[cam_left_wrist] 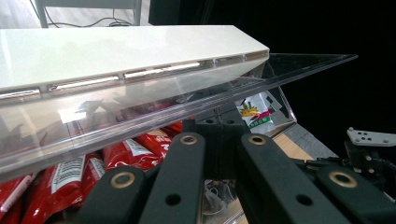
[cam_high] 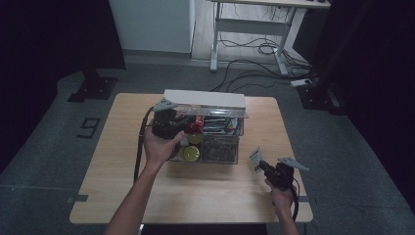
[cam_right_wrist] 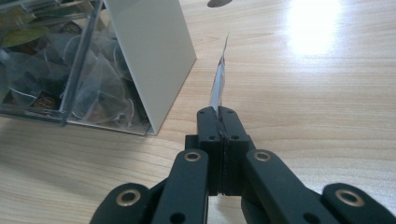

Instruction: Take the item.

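Sachet (cam_right_wrist: 218, 84) stands edge-on, upright in right gripper (cam_right_wrist: 219, 114).

A clear plastic box (cam_high: 215, 139) with a white lid (cam_high: 204, 98) raised open stands at the middle of the desk (cam_high: 112, 161), divided into compartments of red packets (cam_left_wrist: 70, 172), tea bags (cam_right_wrist: 98, 100) and yellow-green rounds (cam_high: 191, 153). A thin flat sachet (cam_right_wrist: 217, 84) stands edge-on, pinched in the right tongs (cam_right_wrist: 220, 116) beside the box.

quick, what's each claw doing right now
Left claw: shut, under the clear plastic box lid; grip cannot be told.
Right claw: shut on a thin flat sachet.
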`<state>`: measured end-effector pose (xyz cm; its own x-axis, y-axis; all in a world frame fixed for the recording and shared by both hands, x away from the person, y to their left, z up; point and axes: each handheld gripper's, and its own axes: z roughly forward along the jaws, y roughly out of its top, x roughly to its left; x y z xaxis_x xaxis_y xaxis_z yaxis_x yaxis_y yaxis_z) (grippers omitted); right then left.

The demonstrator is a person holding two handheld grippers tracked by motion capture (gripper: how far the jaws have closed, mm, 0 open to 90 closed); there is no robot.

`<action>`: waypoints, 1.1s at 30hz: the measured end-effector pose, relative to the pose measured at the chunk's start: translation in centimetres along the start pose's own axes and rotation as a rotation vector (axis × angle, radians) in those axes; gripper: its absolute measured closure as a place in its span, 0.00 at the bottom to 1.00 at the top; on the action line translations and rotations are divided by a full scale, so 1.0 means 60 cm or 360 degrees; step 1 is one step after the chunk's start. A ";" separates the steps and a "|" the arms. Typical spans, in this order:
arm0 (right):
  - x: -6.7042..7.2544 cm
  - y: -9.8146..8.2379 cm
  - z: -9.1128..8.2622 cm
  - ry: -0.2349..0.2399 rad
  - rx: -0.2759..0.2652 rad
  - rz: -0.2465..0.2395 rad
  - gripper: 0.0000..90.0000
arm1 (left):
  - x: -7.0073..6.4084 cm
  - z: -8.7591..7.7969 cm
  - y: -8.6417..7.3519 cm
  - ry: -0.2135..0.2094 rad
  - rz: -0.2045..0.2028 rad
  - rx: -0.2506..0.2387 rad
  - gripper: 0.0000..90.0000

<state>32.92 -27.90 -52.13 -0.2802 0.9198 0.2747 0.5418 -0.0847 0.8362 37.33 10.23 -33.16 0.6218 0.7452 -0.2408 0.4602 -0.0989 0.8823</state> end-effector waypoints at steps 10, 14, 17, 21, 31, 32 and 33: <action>-0.024 -0.009 0.007 -0.0046 0.0008 0.0060 0.98 | -0.001 0.001 0.000 0.0001 0.0003 0.0004 1.00; -0.031 -0.010 0.005 -0.0078 0.0007 0.0059 0.97 | -0.001 0.001 0.000 0.0001 0.0003 0.0004 1.00; -0.037 -0.011 0.004 -0.0106 0.0022 0.0062 0.94 | -0.001 0.001 0.000 0.0001 0.0002 0.0002 1.00; -0.046 -0.015 0.005 -0.0136 0.0035 0.0081 0.92 | -0.001 0.001 -0.001 0.0001 0.0003 0.0003 1.00; -0.062 -0.024 0.007 -0.0225 0.0096 0.0088 0.82 | -0.003 0.003 -0.001 0.0000 0.0000 0.0004 1.00; -0.063 -0.026 0.007 -0.0238 0.0101 0.0085 0.82 | -0.003 0.003 0.000 0.0002 0.0004 0.0009 1.00; -0.065 -0.028 0.007 -0.0246 0.0110 0.0086 0.81 | -0.004 0.004 0.000 0.0007 0.0009 0.0013 1.00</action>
<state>33.44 -31.19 -54.82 -0.1271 0.9630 0.2377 0.6076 -0.1139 0.7861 37.34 9.93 -33.17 0.6214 0.7477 -0.2340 0.4620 -0.1084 0.8802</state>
